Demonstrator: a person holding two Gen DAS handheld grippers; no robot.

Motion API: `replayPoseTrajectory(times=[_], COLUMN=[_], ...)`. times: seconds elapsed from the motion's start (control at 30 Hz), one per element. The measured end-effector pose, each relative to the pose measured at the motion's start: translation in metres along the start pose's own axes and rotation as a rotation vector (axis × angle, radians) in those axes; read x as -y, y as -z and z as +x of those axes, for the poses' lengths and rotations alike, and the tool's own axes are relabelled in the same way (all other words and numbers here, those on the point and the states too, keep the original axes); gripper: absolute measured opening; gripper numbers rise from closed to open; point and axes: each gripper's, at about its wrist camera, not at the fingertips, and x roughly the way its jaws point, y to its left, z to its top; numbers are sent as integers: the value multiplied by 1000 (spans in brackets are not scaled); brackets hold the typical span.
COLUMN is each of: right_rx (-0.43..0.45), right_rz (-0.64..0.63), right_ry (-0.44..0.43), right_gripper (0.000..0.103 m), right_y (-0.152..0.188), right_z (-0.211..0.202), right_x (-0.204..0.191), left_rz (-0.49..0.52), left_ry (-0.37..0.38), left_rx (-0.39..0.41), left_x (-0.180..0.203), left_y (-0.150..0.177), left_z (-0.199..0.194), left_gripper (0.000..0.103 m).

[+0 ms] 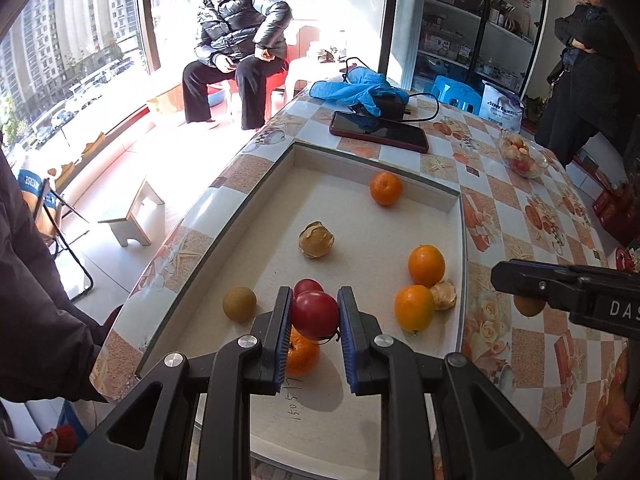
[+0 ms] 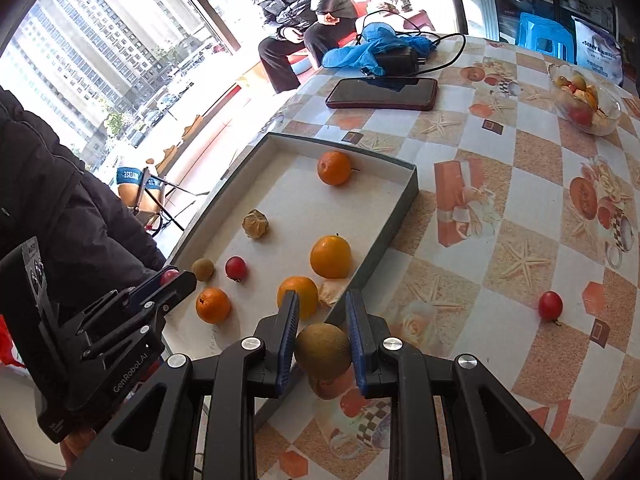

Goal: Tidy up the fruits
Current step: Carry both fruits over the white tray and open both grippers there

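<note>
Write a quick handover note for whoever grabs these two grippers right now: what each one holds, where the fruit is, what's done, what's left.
Left hand-held gripper: shut on a small red round fruit, over the shallow white cardboard tray.
Right hand-held gripper: shut on a brownish-green round fruit, at the tray's near edge.
In the tray: four oranges, one red fruit, one brown fruit, two papery husked fruits.
Left: both held fruits, plus one loose red fruit on the patterned tablecloth.

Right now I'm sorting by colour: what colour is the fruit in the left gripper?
Deep red fruit, clearest in the left wrist view.
</note>
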Motion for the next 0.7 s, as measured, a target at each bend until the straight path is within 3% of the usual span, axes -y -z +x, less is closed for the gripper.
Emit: replayPoseTrajectory(times=[0.13,0.3,0.43,0.57,0.63,0.67,0.7], right_rx=[-29,-46,-64,-81,-88,-93,-97], right_rz=[-36,-130,-175,-184,-189,-194,-197], right_ry=[-8,60,116,116,113,116,122], right_gripper=[25,25,25,25,26,26,26], right_y=[-12,-14,-12,-13,-13,-13,-12], right_z=[22,42,53,54,55,54,54], right_x=[-20,-42,-45,-44,-44,-44,-45], left_rz=[-2,5,12,21,33,41,50], left_ry=[-13,-37,-44,-45,-44,-43,-48], left_rx=[-19,-34,-53,-64,-60,-53,-44], left_x=[-4,-4,-3,-2,0,1,2], left_y=[0,-2,0,3,4,5,6], left_z=[11,22,29,32,31,29,27], left_gripper=[24,24,24,26,31,43,63])
